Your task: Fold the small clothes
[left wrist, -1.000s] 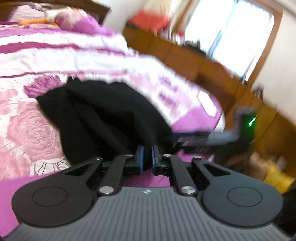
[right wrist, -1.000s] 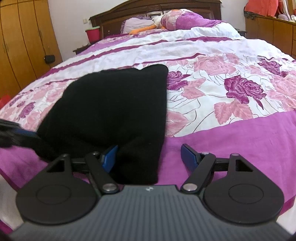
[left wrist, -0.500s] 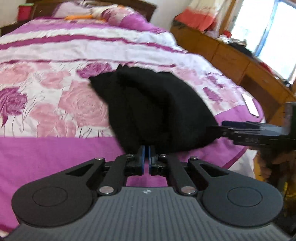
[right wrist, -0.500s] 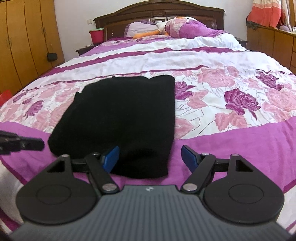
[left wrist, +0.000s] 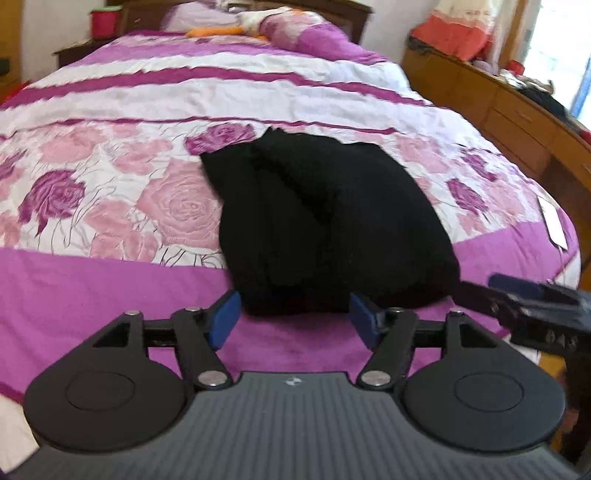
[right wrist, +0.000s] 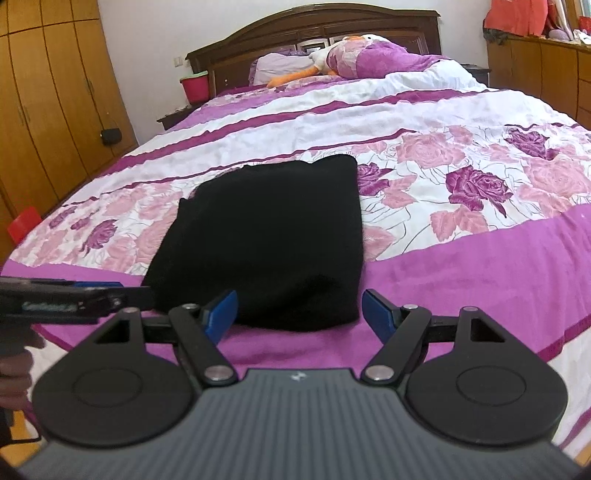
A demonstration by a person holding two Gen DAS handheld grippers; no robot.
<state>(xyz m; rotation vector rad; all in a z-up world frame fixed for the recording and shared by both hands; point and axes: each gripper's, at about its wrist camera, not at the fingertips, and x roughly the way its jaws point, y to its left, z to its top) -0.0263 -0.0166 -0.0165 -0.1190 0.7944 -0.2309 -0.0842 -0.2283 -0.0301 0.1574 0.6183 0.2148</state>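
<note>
- The left hand-held gripper [left wrist: 293, 319] hovers with its blue pads spread wide, gripping nothing, just short of the near edge of the black garment [left wrist: 325, 225].
- The right hand-held gripper [right wrist: 299, 317] is likewise spread open and empty, its pads either side of the garment's near edge without touching it.
- A small pale logo sits on each gripper's grey ribbed body; it is too small to read.
- In the right wrist view, the left gripper's side carries pale lettering, too blurred to make out.
- The black garment lies folded into a rough rectangle near the foot of the bed [right wrist: 480, 266], across the purple band and the rose-printed quilt.
- Farther off, a stuffed goose [right wrist: 332, 55] rests by the pillows, against the dark wooden headboard [right wrist: 314, 27].
- A red bucket [right wrist: 195, 85] stands left of the headboard.
</note>
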